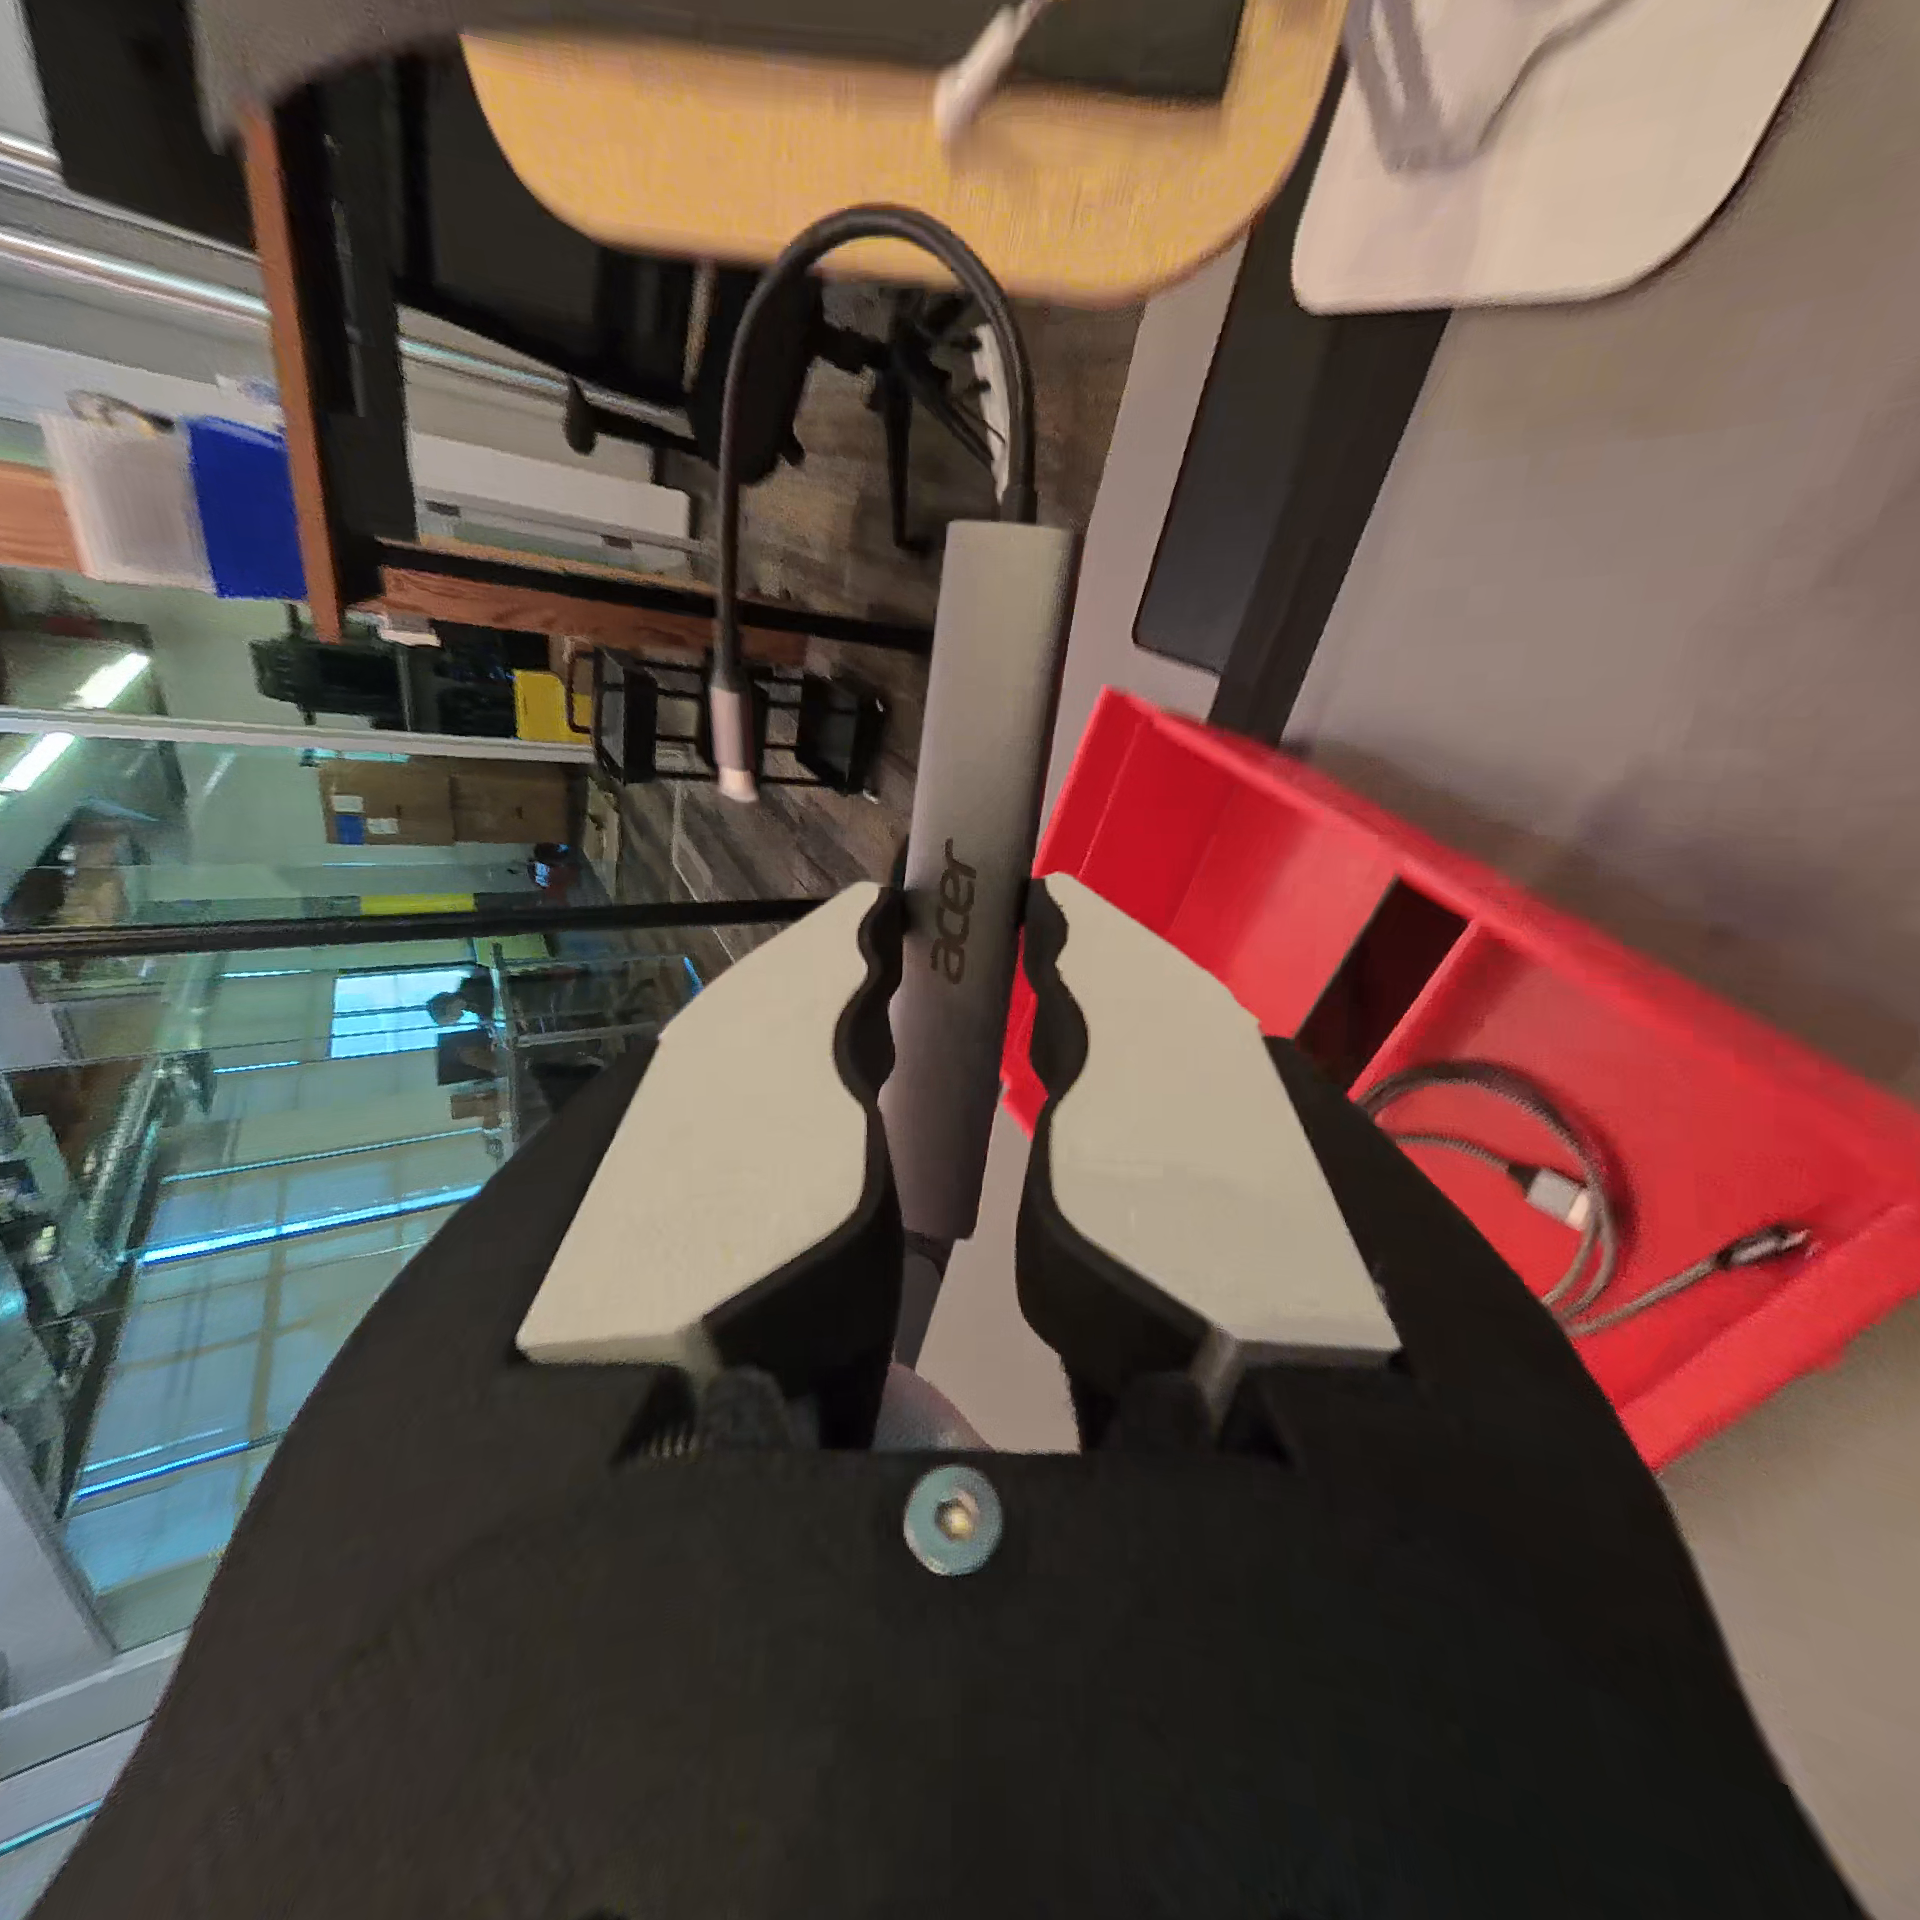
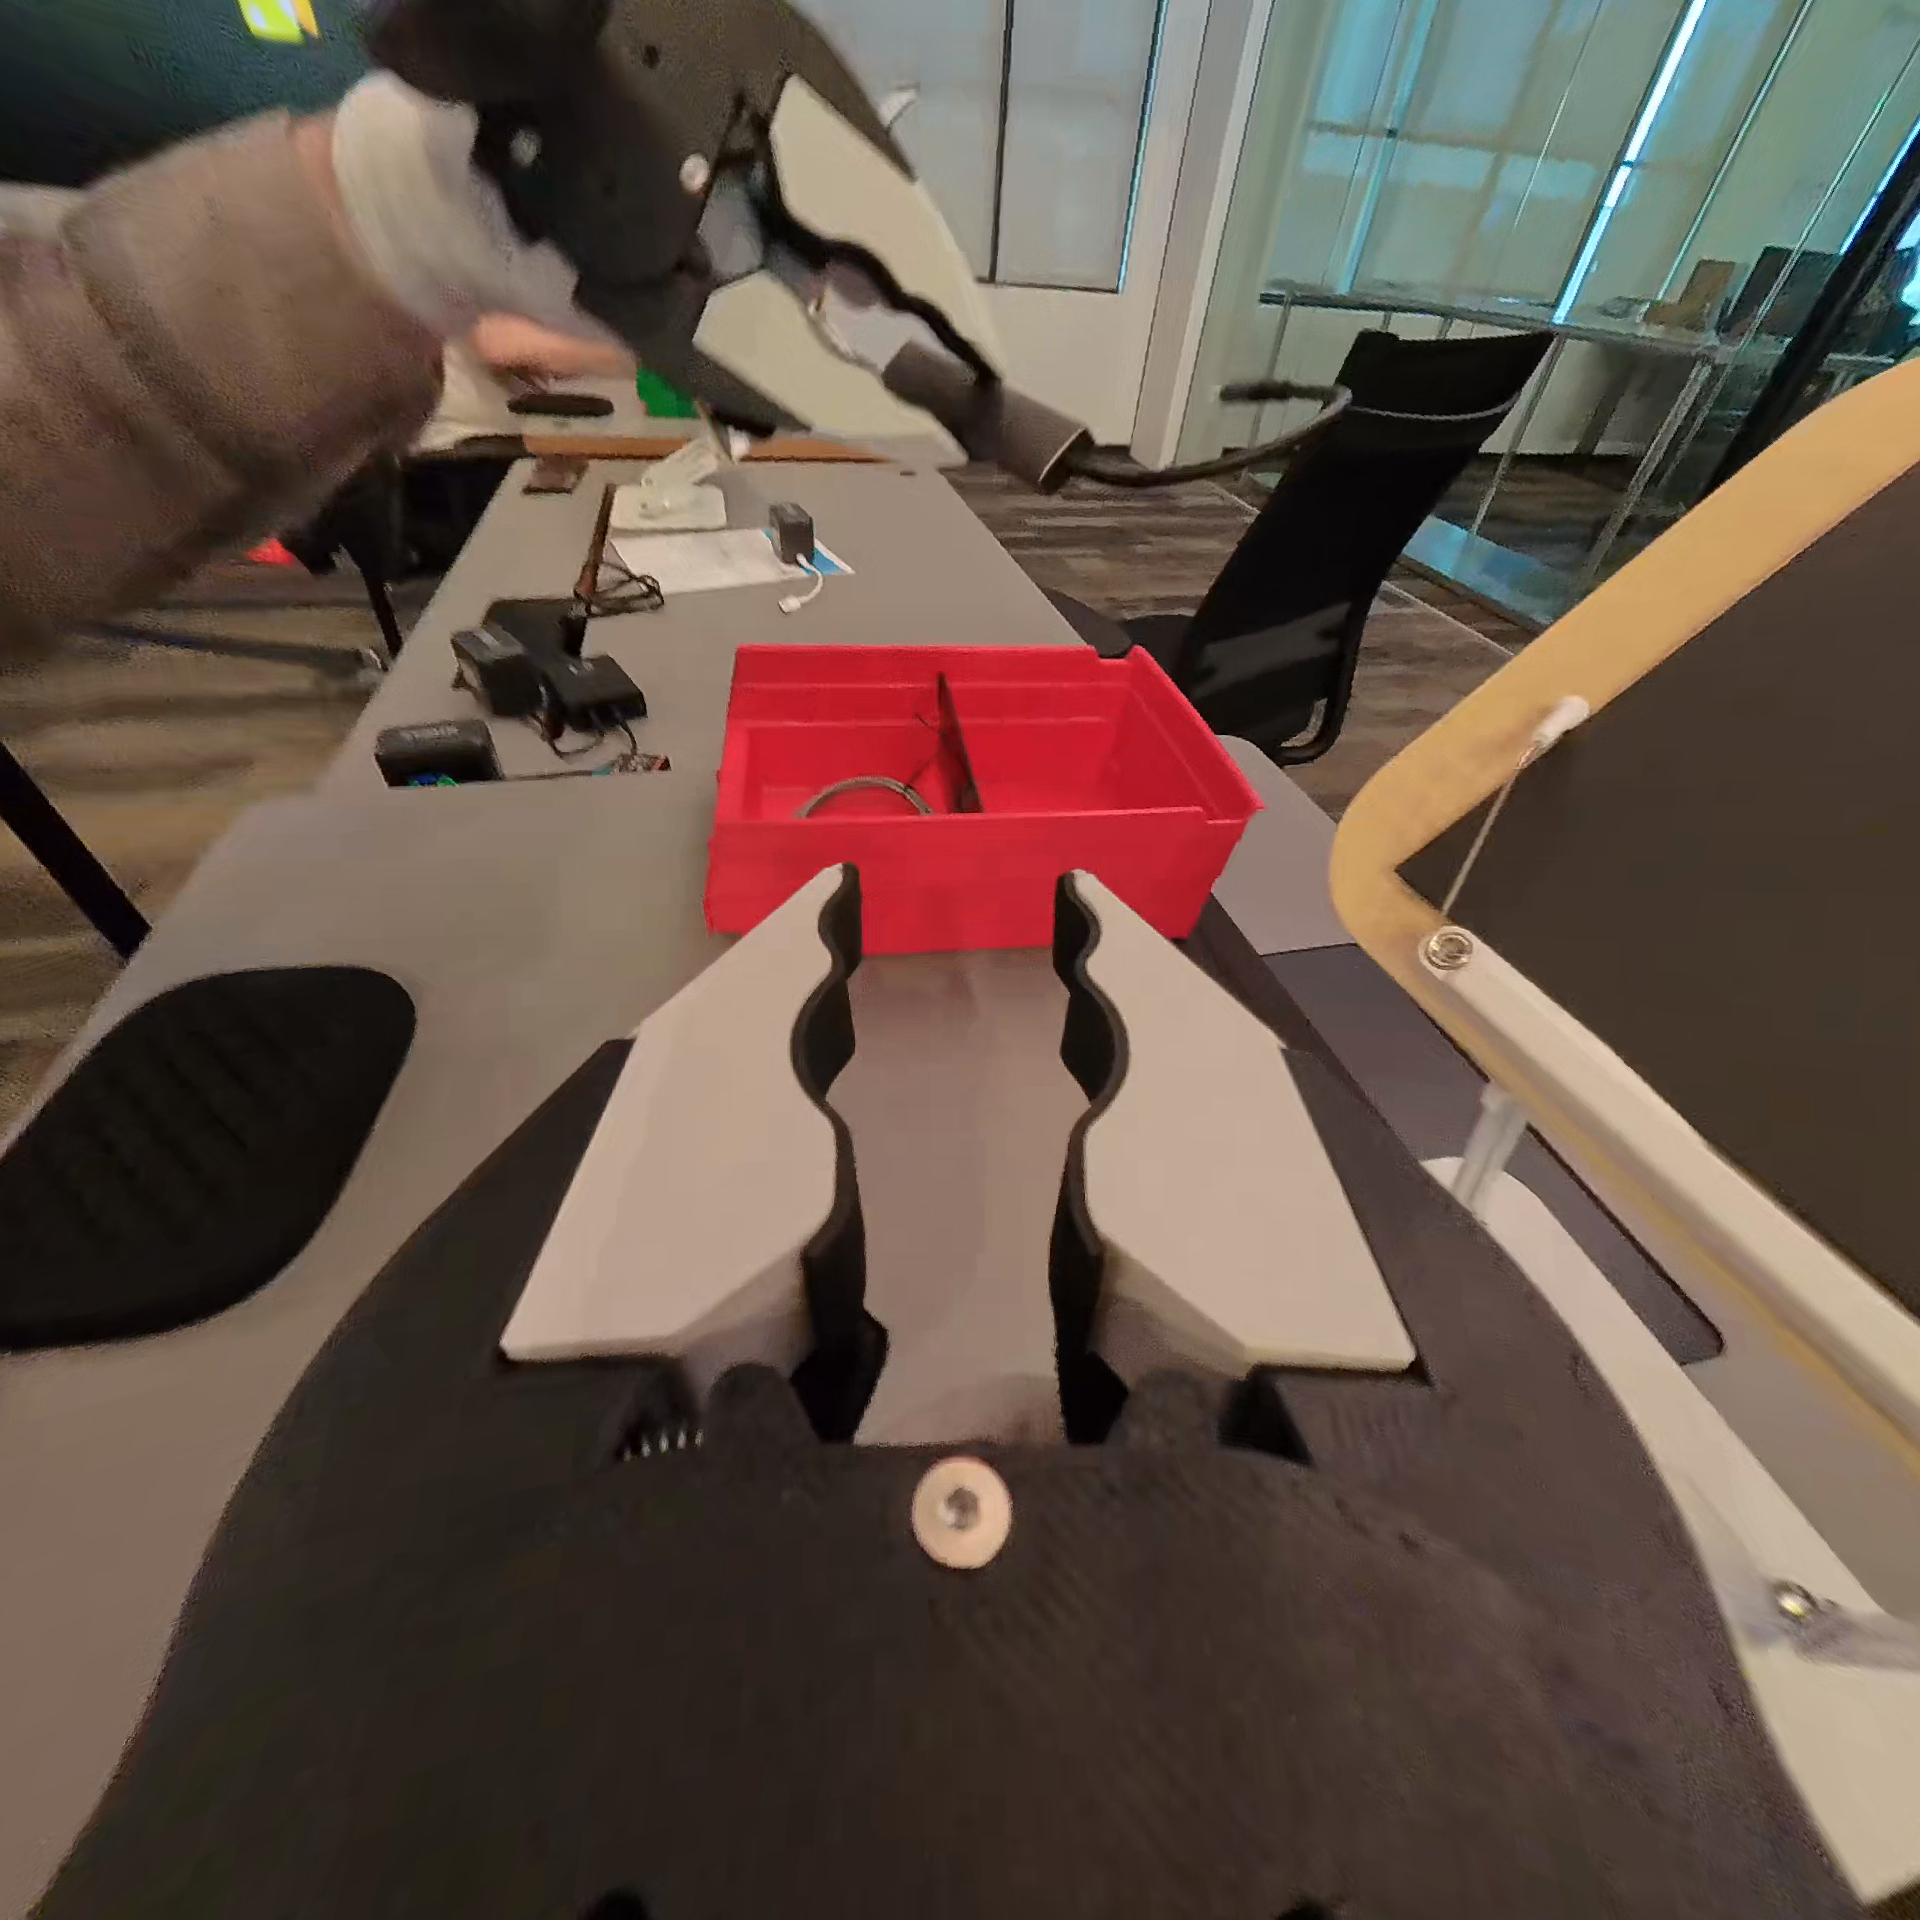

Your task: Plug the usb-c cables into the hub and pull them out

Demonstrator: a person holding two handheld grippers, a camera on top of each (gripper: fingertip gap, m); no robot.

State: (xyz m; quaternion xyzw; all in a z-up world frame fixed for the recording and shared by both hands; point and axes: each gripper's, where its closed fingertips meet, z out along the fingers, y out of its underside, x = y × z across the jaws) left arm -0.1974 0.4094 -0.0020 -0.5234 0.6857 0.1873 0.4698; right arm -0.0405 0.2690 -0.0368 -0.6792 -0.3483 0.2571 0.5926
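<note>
My left gripper (image 1: pixel 961 894) is shut on a long grey hub (image 1: pixel 997 707) and holds it up in the air. The hub's own dark cable (image 1: pixel 883 239) loops from its far end and its plug (image 1: pixel 736 764) hangs free. In the right wrist view the left gripper (image 2: pixel 961 358) is raised at the upper left with the hub (image 2: pixel 1023 426) sticking out of it. Braided usb-c cables (image 1: pixel 1538 1195) lie coiled in a red bin (image 1: pixel 1299 862). My right gripper (image 2: pixel 956 883) is open and empty, low over the grey table (image 2: pixel 520 883), just in front of the red bin (image 2: pixel 977 904).
A black divider (image 2: pixel 958 743) splits the bin, and a cable coil (image 2: pixel 862 795) lies in its left part. Black chargers and small devices (image 2: pixel 540 675) sit at the back left of the table. A black chair (image 2: pixel 1330 582) stands behind the bin. A wood-rimmed dark panel (image 2: pixel 1621 748) stands close on the right. A person's sleeve (image 2: pixel 187 343) is at the upper left. There is about 20 centimeters between the tips of the two grippers.
</note>
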